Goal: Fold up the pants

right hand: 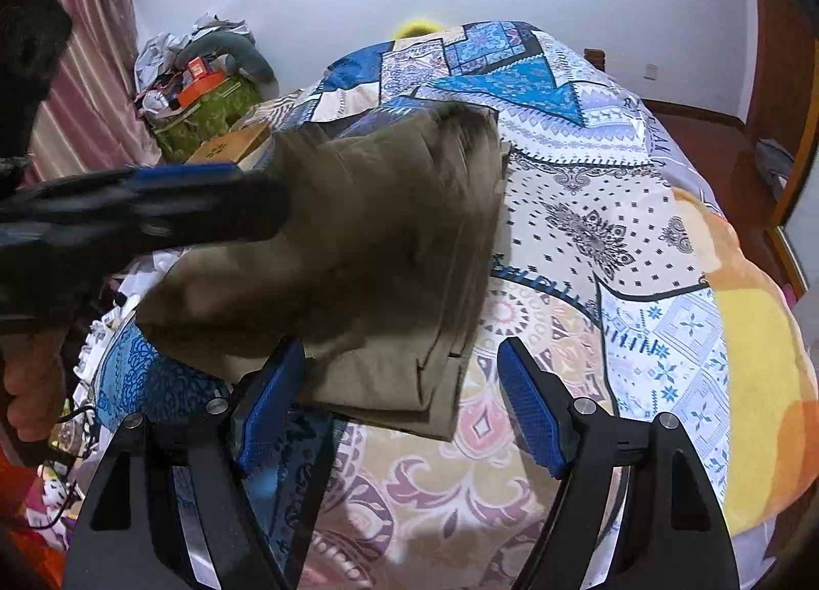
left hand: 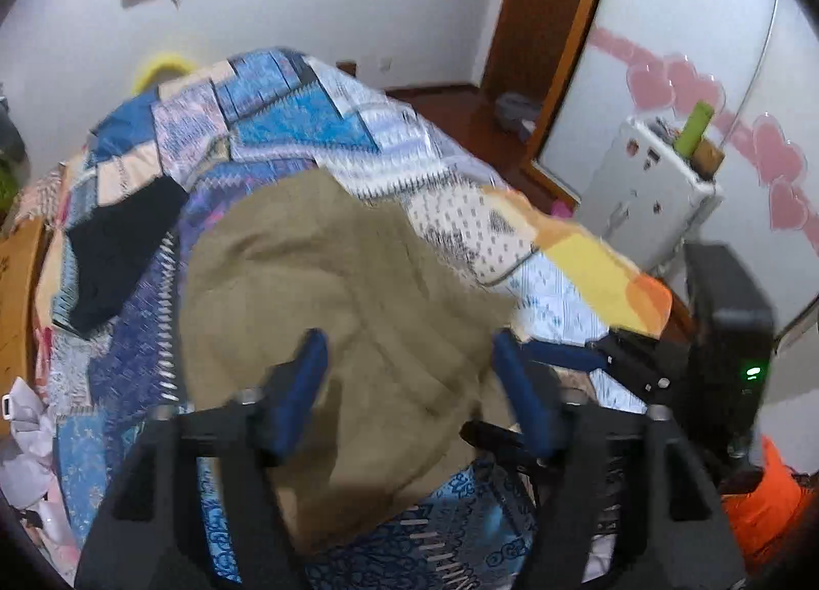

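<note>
While the left wrist view looked down, the left gripper (left hand: 409, 385) stood wide apart, gripping nothing, over khaki pants (left hand: 327, 293) on the patchwork quilt (left hand: 286, 129) | right wrist view: right gripper (right hand: 402, 375) gaped empty beside the pants' folded edge.

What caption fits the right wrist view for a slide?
Right gripper open above khaki pants lying on a patterned bed cover.

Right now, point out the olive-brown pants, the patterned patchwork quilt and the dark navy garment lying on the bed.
olive-brown pants (right hand: 389, 241): right wrist view, middle of the folded stack.
patterned patchwork quilt (right hand: 604, 211): right wrist view, bare white dotted patch.
dark navy garment (left hand: 123, 247): left wrist view, its centre.
</note>
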